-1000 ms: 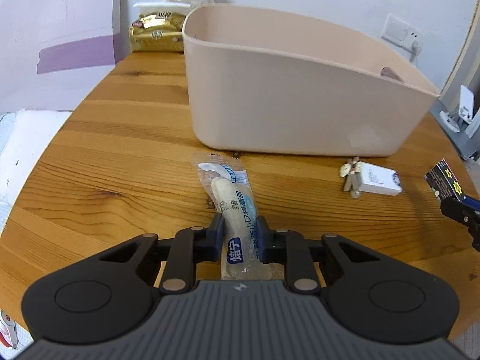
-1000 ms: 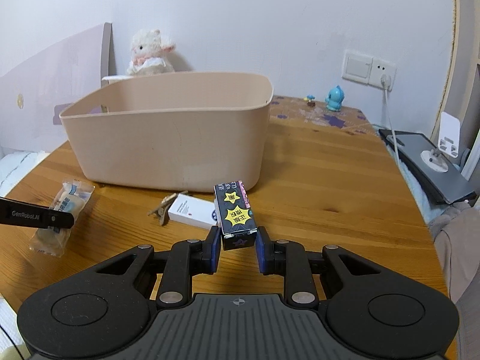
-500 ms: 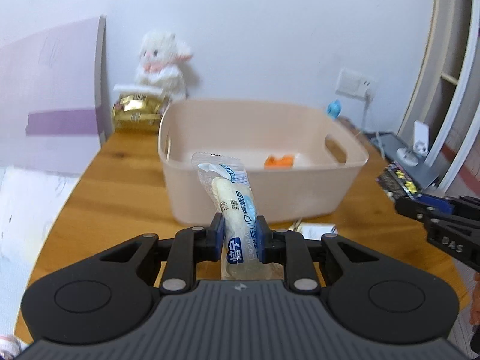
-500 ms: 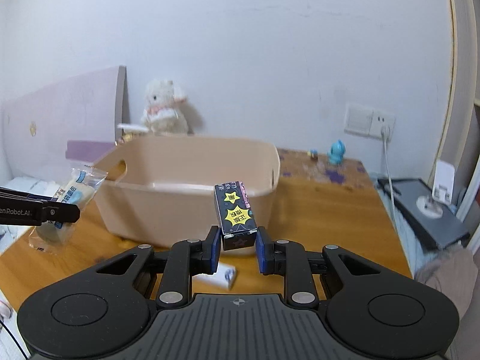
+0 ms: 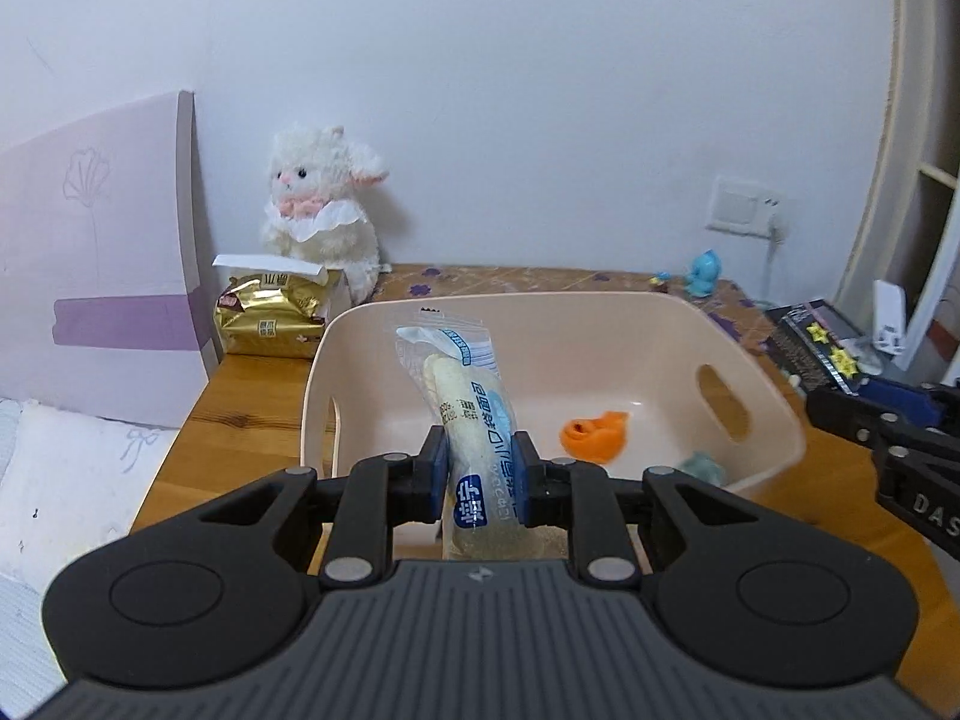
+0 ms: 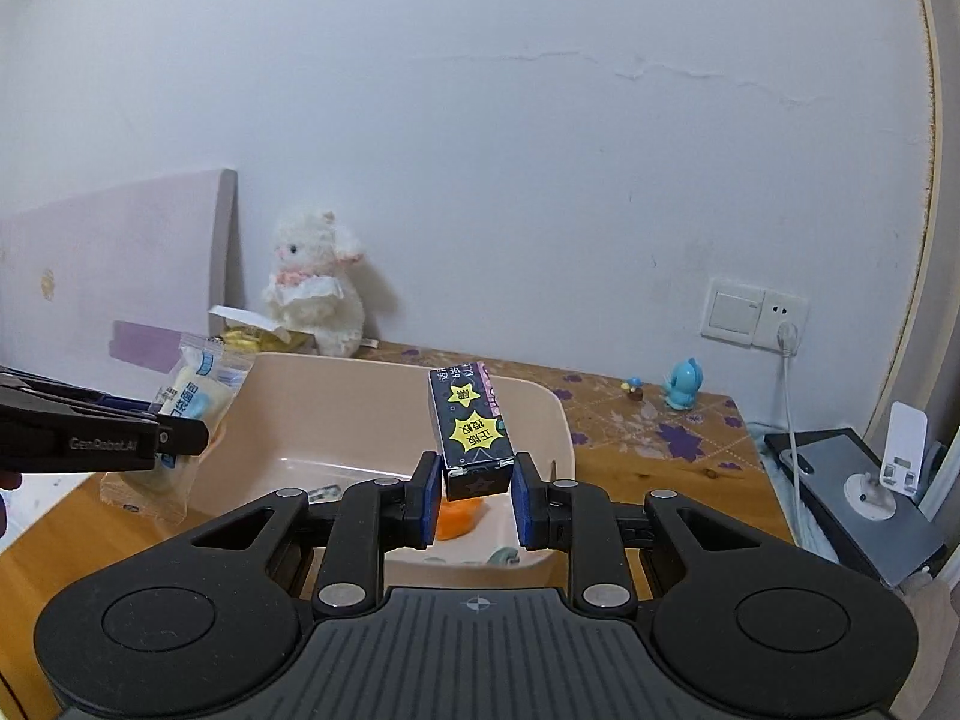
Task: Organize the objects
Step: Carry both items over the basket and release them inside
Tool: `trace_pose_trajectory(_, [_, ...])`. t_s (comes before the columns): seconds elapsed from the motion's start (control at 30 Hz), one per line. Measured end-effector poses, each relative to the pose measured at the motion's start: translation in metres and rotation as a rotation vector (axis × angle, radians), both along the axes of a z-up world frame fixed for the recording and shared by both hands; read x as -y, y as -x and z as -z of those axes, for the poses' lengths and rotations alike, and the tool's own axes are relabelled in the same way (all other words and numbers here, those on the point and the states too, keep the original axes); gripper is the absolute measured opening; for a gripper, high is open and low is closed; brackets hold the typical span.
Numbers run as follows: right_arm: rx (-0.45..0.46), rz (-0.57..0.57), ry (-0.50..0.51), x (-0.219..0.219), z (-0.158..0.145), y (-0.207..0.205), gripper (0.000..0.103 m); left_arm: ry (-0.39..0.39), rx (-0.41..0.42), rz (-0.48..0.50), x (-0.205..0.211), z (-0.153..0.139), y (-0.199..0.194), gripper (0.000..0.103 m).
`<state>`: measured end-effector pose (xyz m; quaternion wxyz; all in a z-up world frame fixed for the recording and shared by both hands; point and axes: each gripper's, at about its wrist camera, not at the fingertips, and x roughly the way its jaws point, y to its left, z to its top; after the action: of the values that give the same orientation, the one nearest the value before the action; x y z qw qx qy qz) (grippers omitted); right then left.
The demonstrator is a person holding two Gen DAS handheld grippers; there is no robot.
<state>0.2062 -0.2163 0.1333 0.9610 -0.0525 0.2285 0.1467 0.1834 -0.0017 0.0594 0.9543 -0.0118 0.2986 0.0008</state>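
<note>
My left gripper [image 5: 479, 480] is shut on a clear-wrapped bread snack [image 5: 468, 414] and holds it in the air above the near left part of the beige bin [image 5: 774, 420]. My right gripper [image 6: 474, 495] is shut on a small black box with yellow stars [image 6: 471, 426], held above the bin's [image 6: 558, 420] near right rim. The box also shows at the right of the left wrist view [image 5: 816, 354]. The snack shows at the left of the right wrist view [image 6: 186, 414]. An orange object [image 5: 594, 435] and a grey-blue object [image 5: 702, 468] lie inside the bin.
A white plush lamb [image 5: 321, 210] and a gold packet [image 5: 270, 315] stand behind the bin at the wall. A small blue figurine [image 6: 684, 384] is on the table's back right. A dark device with a white stand [image 6: 864, 492] lies at the right edge.
Both grippers rose from the table with their objects and moved forward over the bin. The bin's inside has come into view.
</note>
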Motion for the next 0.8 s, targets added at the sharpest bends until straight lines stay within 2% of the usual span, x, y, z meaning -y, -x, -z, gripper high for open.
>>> trace_pose_trajectory(0.23, [-0.068, 0.009, 0.030, -0.015, 0.024, -0.030, 0.022, -0.036, -0.094, -0.050, -0.006, 0.033, -0.048, 0.024])
trace_pose_trajectory(0.5, [-0.153, -0.010, 0.070, -0.025, 0.047, -0.050, 0.023, -0.048, -0.189, -0.052, -0.009, 0.063, -0.073, 0.024])
trace_pose_trajectory(0.53, [-0.166, -0.013, 0.070, -0.026, 0.049, -0.051, 0.031, -0.048, -0.190, -0.049, -0.009, 0.064, -0.072, 0.025])
trace_pose_trajectory(0.6, [-0.159, -0.011, 0.064, -0.024, 0.049, -0.050, 0.036, -0.049, -0.182, -0.042, -0.009, 0.063, -0.071, 0.026])
trace_pose_trajectory(0.67, [-0.151, -0.007, 0.058, -0.022, 0.047, -0.048, 0.049, -0.034, -0.172, -0.023, -0.008, 0.060, -0.067, 0.028])
trace_pose_trajectory(0.7, [-0.145, -0.007, 0.050, -0.021, 0.046, -0.045, 0.052, -0.034, -0.164, -0.016, -0.007, 0.057, -0.065, 0.032])
trace_pose_trajectory(0.77, [-0.135, -0.006, 0.042, -0.018, 0.041, -0.041, 0.061, -0.046, -0.134, -0.019, -0.005, 0.050, -0.058, 0.073])
trace_pose_trajectory(0.8, [-0.128, -0.005, 0.040, -0.016, 0.039, -0.038, 0.064, -0.054, -0.112, -0.027, -0.005, 0.045, -0.053, 0.080])
